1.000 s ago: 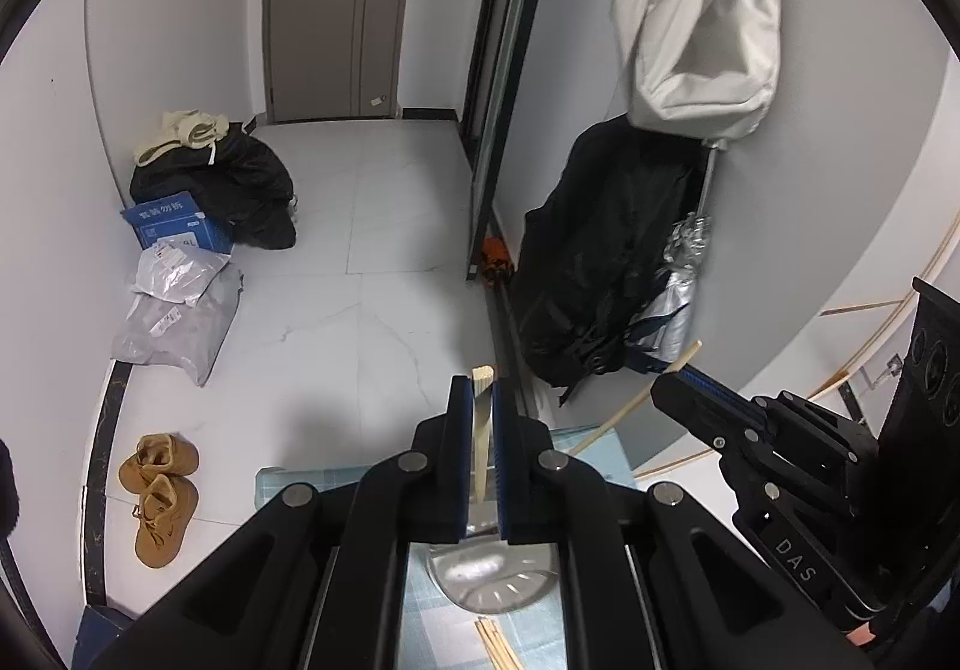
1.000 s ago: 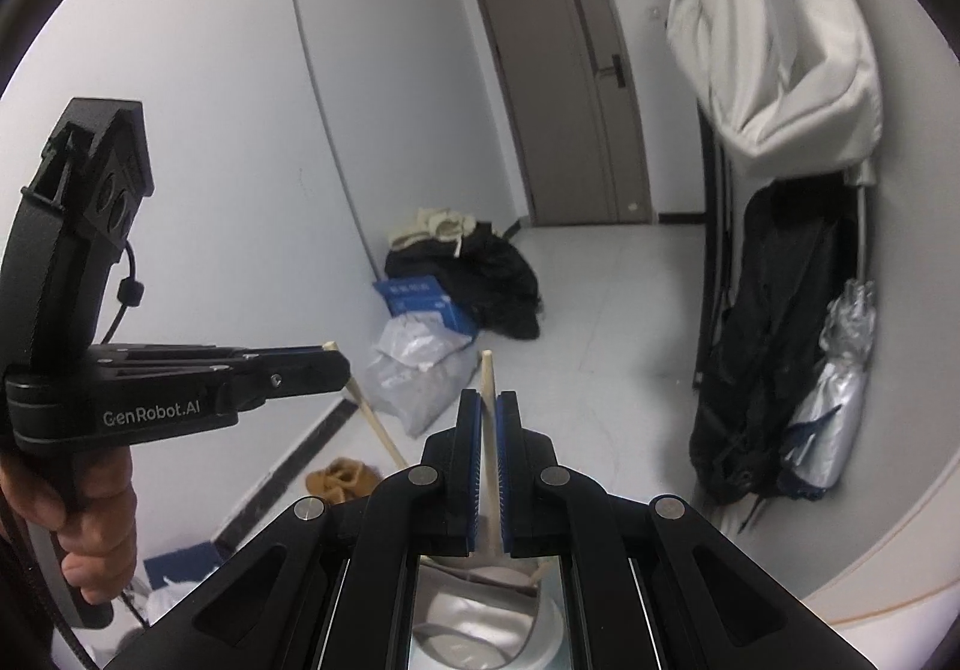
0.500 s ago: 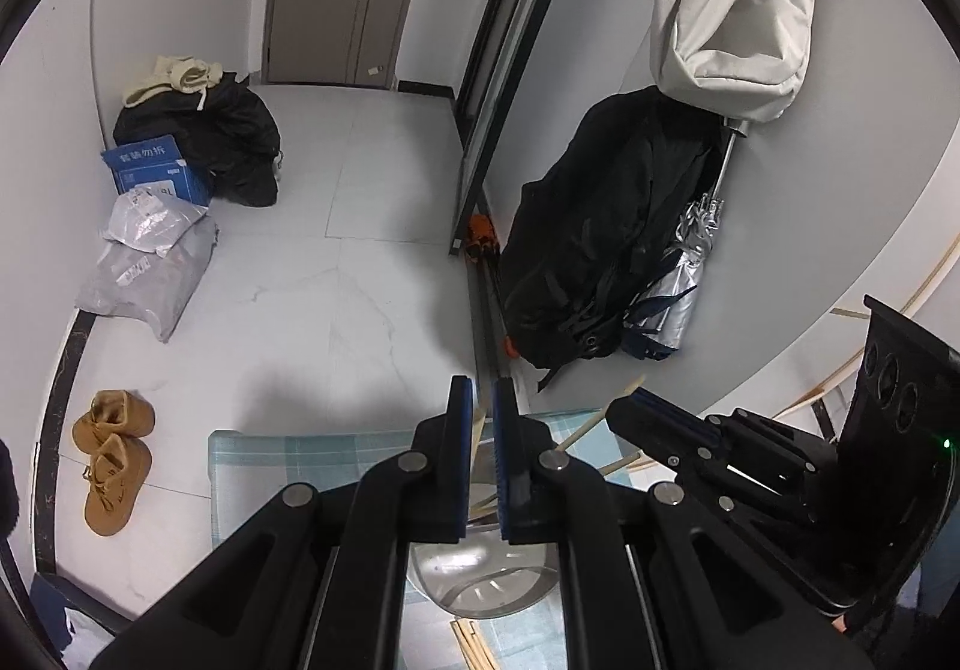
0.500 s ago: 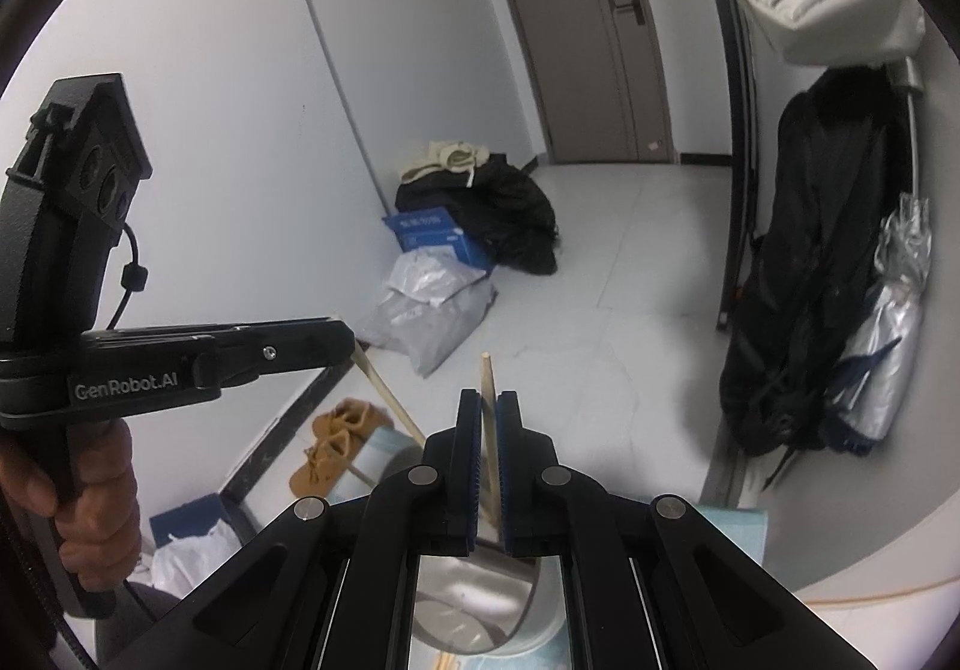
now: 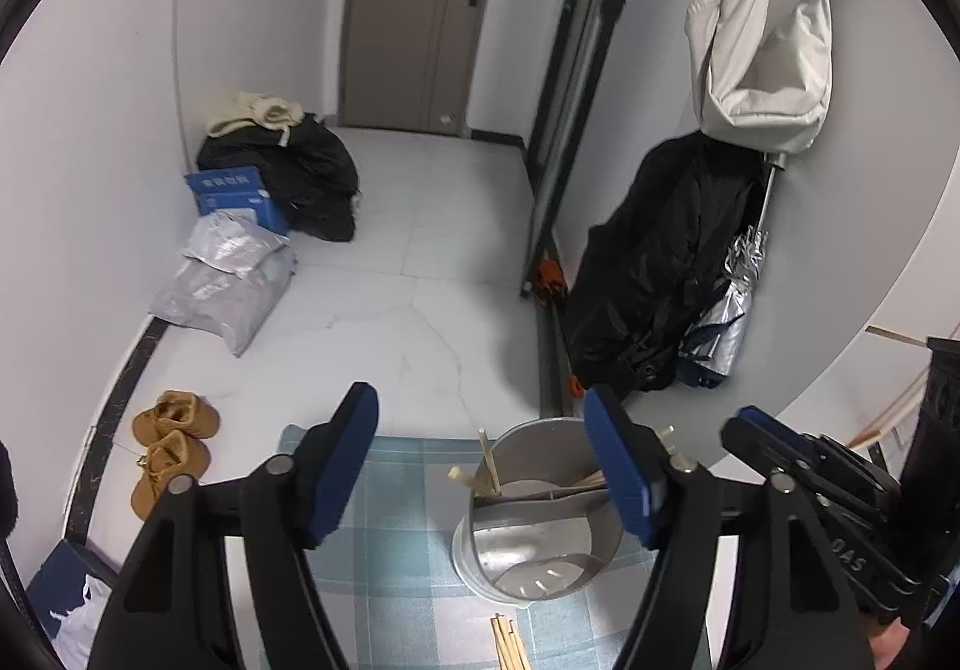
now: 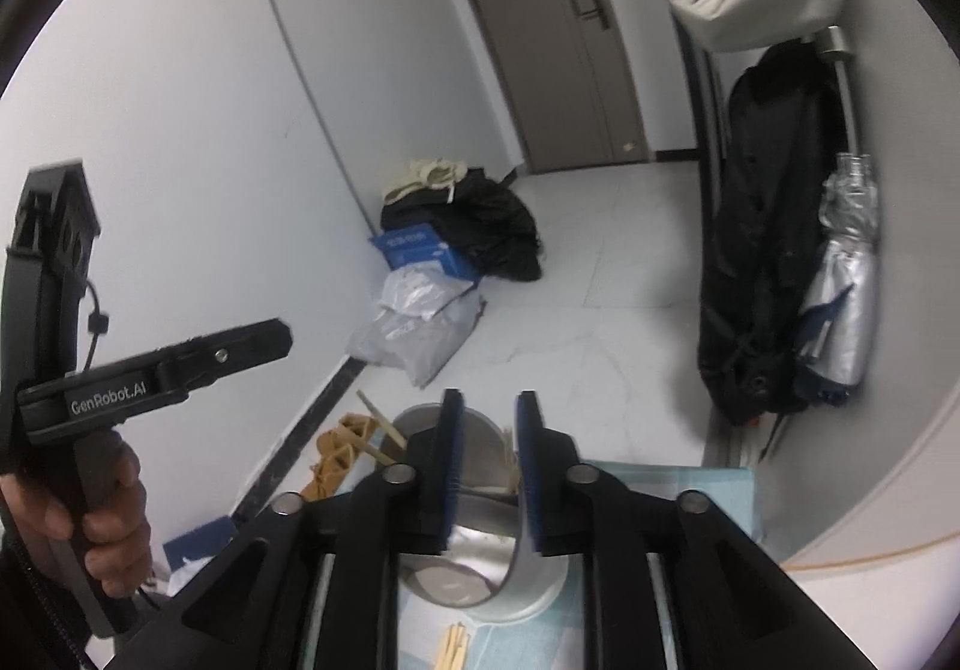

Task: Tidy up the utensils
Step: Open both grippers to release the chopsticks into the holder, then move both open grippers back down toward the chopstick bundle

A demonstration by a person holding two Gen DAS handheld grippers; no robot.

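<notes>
"GenRobot.AI" marks the left hand-held gripper [image 6: 264, 337].

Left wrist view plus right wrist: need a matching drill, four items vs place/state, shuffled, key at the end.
Things:
1. left gripper
2. right gripper
3. metal utensil holder
4. loose chopsticks

Place or state:
A. stands on the checked cloth, sticks poking out of its top
B. lying flat on the cloth, near side of the holder
C. jaws spread wide, nothing between them
D. jaws open with a narrower gap, above the holder

Pairs: 1-C, 2-D, 3-A, 4-B
</notes>
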